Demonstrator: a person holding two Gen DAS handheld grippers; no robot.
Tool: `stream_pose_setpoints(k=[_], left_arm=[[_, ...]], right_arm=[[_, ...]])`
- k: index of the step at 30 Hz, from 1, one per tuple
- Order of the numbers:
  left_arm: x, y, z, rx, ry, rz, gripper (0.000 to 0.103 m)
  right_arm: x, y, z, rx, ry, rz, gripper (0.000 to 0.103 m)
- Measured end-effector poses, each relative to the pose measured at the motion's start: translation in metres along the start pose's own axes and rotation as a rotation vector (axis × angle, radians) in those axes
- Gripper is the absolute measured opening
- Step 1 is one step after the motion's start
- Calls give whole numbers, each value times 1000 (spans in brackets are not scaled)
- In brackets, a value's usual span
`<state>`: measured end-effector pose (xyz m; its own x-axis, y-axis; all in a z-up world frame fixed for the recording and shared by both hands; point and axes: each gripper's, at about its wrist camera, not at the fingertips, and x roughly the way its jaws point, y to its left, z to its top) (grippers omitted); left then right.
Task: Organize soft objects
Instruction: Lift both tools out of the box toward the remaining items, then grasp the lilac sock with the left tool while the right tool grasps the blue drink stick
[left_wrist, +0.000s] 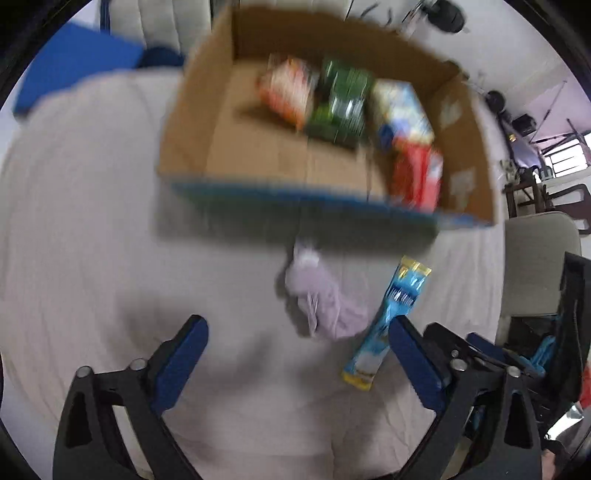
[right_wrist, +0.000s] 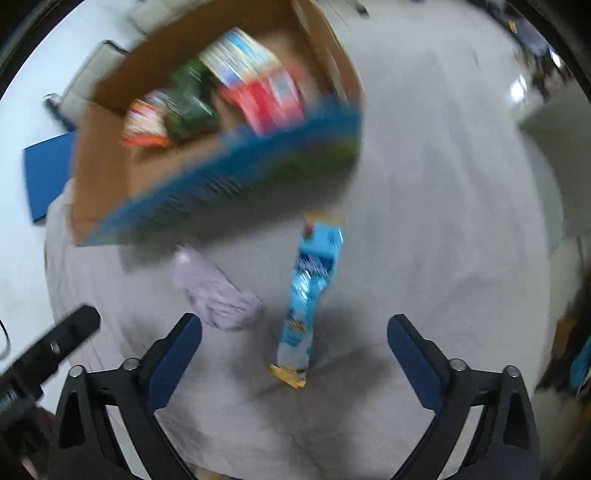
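Observation:
A light blue snack packet (left_wrist: 386, 317) (right_wrist: 309, 291) with yellow ends lies on the pale sheet. A lilac folded cloth (left_wrist: 321, 299) (right_wrist: 216, 291) lies just left of it. Behind them stands an open cardboard box (left_wrist: 258, 155) (right_wrist: 107, 173) with a blue front, holding an orange pack (left_wrist: 286, 90), a green pack (left_wrist: 341, 99), a light blue pack (left_wrist: 400, 107) and a red pack (left_wrist: 417, 177). My left gripper (left_wrist: 297, 330) is open and empty, the packet beside its right finger. My right gripper (right_wrist: 293, 328) is open and empty, above the packet's near end. Both views are blurred.
A blue flat board (left_wrist: 74, 70) (right_wrist: 48, 177) lies at the far left edge of the sheet. A beige chair (left_wrist: 535, 266) stands at the right. Part of the other gripper (right_wrist: 48, 350) shows at the lower left of the right wrist view.

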<state>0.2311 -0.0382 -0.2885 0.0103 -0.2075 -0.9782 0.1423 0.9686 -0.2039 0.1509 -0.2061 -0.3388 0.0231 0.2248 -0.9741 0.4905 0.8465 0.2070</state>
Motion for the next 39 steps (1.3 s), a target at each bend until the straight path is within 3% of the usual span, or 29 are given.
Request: stream_pose_setpoints(k=[1, 3, 10, 13, 15, 17, 23, 28, 30, 32, 34, 39], left_arm=[[16, 2, 0, -14, 36, -15, 92], [41, 3, 1, -32, 93, -25, 92], [113, -16, 20, -37, 234, -62, 92], [122, -23, 26, -23, 198, 6, 72], [124, -24, 24, 5, 202, 35, 52], [124, -23, 15, 33, 231, 36, 49], [111, -13, -10, 80, 217, 73, 50], [132, -11, -19, 26, 257, 7, 51], [137, -16, -20, 11, 255, 17, 52], [138, -26, -23, 38, 244, 48, 49], [134, -29, -32, 53, 233, 52, 39], [122, -22, -79, 101, 227, 99, 39]], right_arm=[[14, -5, -2, 23, 28, 3, 94], [34, -14, -6, 59, 57, 3, 77], [52, -43, -17, 168, 51, 28, 75], [51, -43, -17, 171, 44, 36, 75], [51, -41, -17, 168, 36, 31, 75], [49, -35, -13, 167, 30, 16, 74], [68, -12, -14, 130, 71, 17, 69], [89, 4, -20, 83, 108, -53, 43], [90, 10, -22, 46, 107, -92, 24], [89, 11, -25, 20, 119, -118, 23], [87, 11, -30, -10, 131, -134, 22], [82, 10, -50, -121, 163, -173, 22]])
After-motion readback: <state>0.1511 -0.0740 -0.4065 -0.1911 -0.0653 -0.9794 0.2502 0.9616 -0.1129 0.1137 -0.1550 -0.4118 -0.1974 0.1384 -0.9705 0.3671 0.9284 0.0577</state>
